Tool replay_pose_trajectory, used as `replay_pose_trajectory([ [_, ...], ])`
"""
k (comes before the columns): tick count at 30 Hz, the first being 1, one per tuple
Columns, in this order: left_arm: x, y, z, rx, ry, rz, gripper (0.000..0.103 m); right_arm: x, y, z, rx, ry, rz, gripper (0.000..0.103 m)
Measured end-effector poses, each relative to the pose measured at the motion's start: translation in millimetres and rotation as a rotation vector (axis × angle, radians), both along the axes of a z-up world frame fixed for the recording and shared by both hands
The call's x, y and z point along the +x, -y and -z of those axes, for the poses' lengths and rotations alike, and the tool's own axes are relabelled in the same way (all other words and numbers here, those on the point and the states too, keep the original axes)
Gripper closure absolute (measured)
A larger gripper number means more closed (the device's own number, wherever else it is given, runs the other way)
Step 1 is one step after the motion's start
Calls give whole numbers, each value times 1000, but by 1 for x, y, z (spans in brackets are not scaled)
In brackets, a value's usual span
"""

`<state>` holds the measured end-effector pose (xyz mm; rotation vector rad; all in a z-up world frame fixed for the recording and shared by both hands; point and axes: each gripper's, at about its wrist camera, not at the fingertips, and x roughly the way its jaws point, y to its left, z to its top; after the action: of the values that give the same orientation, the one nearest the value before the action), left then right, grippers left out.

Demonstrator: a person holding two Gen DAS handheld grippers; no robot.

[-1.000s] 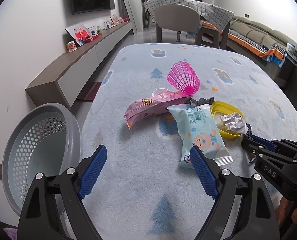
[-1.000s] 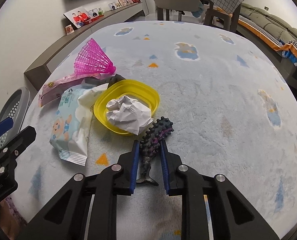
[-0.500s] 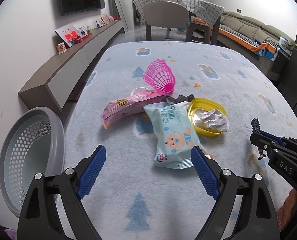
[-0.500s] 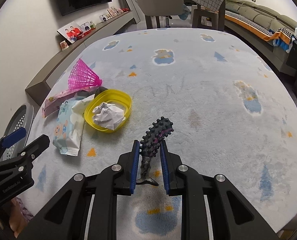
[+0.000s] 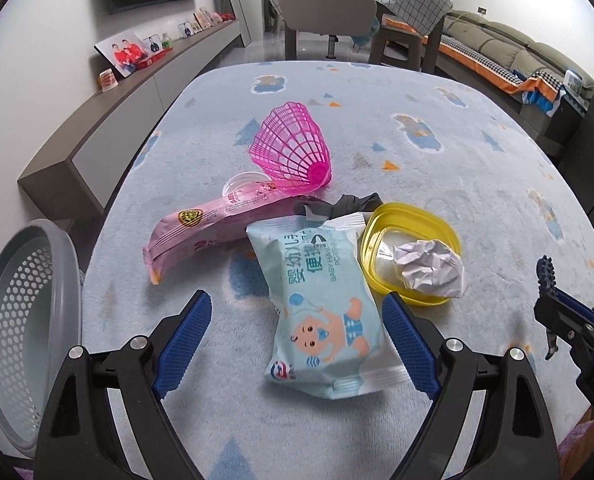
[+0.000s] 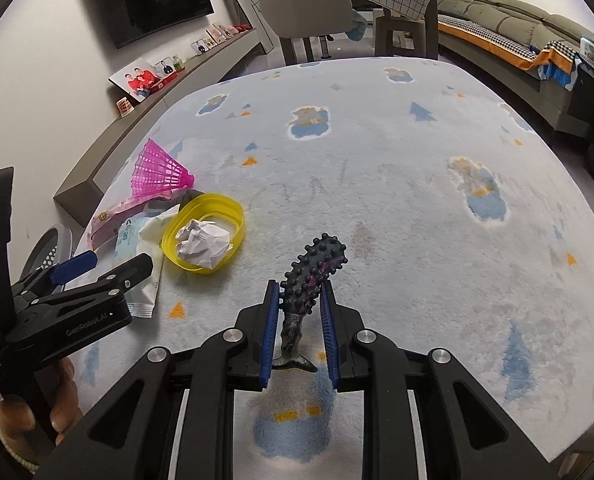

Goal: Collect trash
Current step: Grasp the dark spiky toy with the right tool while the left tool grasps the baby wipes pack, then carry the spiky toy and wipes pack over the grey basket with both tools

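My left gripper is open and hovers over the near end of a light blue baby-wipes pack lying on the pale blue rug; its pads are clear of the pack. Behind the pack lie a pink snack wrapper, a pink mesh cone, a clear lid and a yellow tub with crumpled white paper in it. My right gripper is shut on a dark knobbly toy, lifted off the rug. The toy shows at the right edge of the left wrist view.
A grey perforated basket stands off the rug's left edge, beside my left gripper. A low grey shelf with photos runs along the left wall. A chair and a covered table are beyond the rug; a sofa is at the right.
My left gripper has moved in over the wipes pack, which now lies between its open fingers. My right gripper has pulled the knobbly toy up and away from the yellow tub.
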<state>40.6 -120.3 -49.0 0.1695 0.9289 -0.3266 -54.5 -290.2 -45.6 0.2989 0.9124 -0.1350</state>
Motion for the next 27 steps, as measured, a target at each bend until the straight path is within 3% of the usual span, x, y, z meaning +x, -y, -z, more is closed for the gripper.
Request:
replay_pose_trajectory([
  [3,3,2,2,2,1,3,18,1,1,2,5,-5,1,83],
  [5,4,3,4,2,-4,9,23,0,2,2,7,-7,1,83],
  [10,6,2,9,-19,-45,27,46,1,1,2,6,-8,-5,83],
  [27,-32,-47,-26,-35,26,-35,46,2,-21,0,-24,-10,-39,83],
])
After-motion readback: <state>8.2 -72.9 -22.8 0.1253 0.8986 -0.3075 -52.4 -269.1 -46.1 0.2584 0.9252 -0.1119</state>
